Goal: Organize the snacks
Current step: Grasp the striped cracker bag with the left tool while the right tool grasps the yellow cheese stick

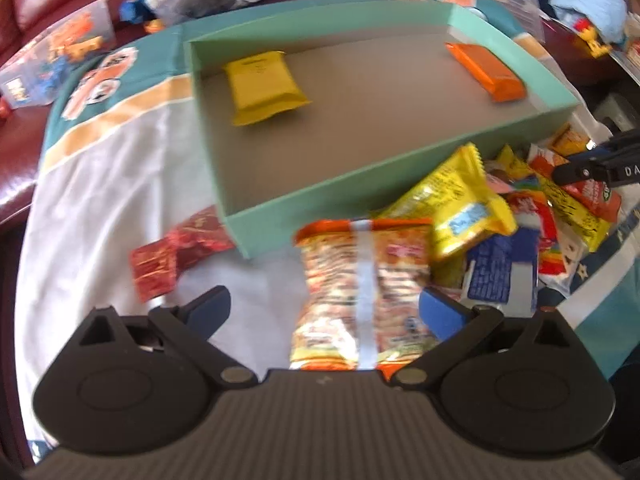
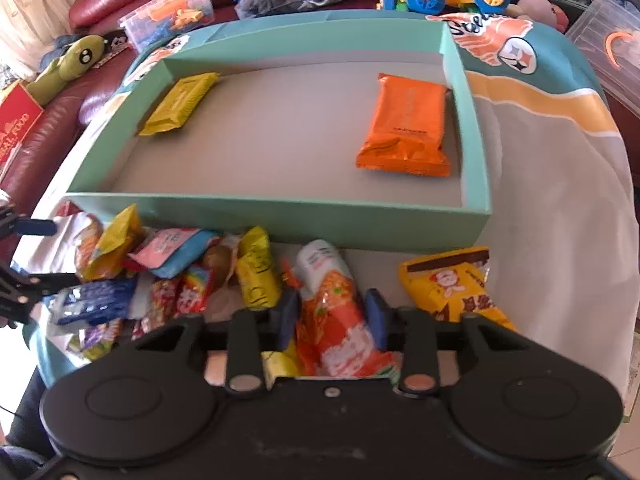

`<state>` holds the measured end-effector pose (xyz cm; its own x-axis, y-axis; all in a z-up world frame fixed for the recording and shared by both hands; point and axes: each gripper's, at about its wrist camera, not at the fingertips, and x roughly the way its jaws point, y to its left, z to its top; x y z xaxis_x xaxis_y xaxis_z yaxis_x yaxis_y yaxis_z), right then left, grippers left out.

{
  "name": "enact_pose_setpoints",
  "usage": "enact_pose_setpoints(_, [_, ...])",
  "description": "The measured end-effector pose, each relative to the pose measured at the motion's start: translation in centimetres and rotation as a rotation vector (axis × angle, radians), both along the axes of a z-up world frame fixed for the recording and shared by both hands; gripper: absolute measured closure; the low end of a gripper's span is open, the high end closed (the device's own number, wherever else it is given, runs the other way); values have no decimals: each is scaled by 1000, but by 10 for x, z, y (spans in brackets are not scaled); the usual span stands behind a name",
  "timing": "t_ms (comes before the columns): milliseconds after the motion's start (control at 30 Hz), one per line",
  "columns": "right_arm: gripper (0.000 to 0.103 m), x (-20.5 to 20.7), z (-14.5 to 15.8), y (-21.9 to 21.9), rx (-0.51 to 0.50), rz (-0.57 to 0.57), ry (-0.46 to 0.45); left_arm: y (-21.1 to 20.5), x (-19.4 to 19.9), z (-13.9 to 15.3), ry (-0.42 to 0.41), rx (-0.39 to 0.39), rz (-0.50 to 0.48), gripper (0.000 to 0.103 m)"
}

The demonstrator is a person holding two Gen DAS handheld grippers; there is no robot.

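My right gripper (image 2: 332, 320) is clamped on an orange-and-white snack pouch (image 2: 334, 312), its blue pads (image 2: 289, 316) pressing the pouch from both sides, just in front of the near wall of the teal box (image 2: 280, 212). My left gripper (image 1: 324, 312) stands wide open around an orange-edged snack packet (image 1: 360, 292) with a pale blue seam down its middle; the right-hand pad (image 1: 440, 314) is at the packet's edge, the other pad sits well apart from it, so nothing is gripped there. Inside the teal box a yellow packet (image 2: 180, 102) lies in the far left corner and an orange packet (image 2: 406, 120) lies by the right wall. The heap of mixed snacks (image 2: 168, 276) is piled on the cloth-covered bench (image 2: 552, 208) against the outside of the box's near wall, toward its left end. A yellow bag with a cartoon figure (image 2: 452, 288) lies just right of my right gripper, near the box's front right corner. A red foil packet (image 1: 176, 252) rests at the box's near left corner, partly tucked beside its wall.
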<state>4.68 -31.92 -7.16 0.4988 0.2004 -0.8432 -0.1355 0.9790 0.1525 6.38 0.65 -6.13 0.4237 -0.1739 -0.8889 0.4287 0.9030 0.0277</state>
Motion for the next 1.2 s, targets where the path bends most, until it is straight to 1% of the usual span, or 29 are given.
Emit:
enact_pose_setpoints(33, [75,-2,1,2,-1,0,3,-3,-1,-2,5,-6,-16,11])
enact_pose_setpoints(100, [75,-6,2,4,-5,-6,-1,-7,-3,-5,34,-26,-39,34])
enact_pose_setpoints(133, [75,-7,2,4,-3,-11,-3,-10,-5,-7,42,-29,-46,37])
enact_pose_setpoints(200, [75,-6,1,4,0,-15,0,-17,-11,-9,21,6,-70,48])
enact_pose_setpoints(233, [73,-6,1,4,-1,-21,5,-19,-13,-9,10,22,-74,52])
enact_pose_setpoints(267, [71,-5,1,3,1,-26,7,-18,-14,-8,7,27,-65,55])
enact_pose_setpoints(367, [67,-9,4,0,3,-23,6,-9,-11,-4,20,5,-14,63])
enact_pose_setpoints(533, [65,-15,0,1,-34,2,15,7,-12,-1,35,2,40,63])
enact_pose_setpoints(633, [64,-17,2,2,-62,-1,14,13,-16,-3,31,22,61,58])
enact_pose_setpoints(767, [62,-26,1,11,-137,32,2,14,-17,-8,31,53,69,45])
enact_pose_setpoints(833, [62,-30,0,14,-165,33,-8,12,-16,-14,40,59,76,43])
enact_pose_setpoints(867, [64,-32,-2,16,-179,27,-15,10,-15,-17,40,63,78,44])
enact_pose_setpoints(900, [66,-33,-3,19,-199,23,-25,10,-15,-18,33,58,83,50])
enact_pose_setpoints(933, [69,-34,-4,24,-225,26,-36,8,-15,-16,28,53,87,54])
enact_pose_setpoints(967, [72,-35,-3,26,-227,24,-41,7,-16,-14,23,55,90,58])
enact_pose_setpoints(1000, [72,-36,-2,26,-203,16,-41,7,-17,-11,18,53,96,62])
enact_pose_setpoints(1100, [72,-39,9,24,-163,-12,-56,11,-20,0,7,43,110,63])
enact_pose_setpoints(1200, [72,-43,19,19,-114,-28,-56,18,-23,11,-4,9,117,64])
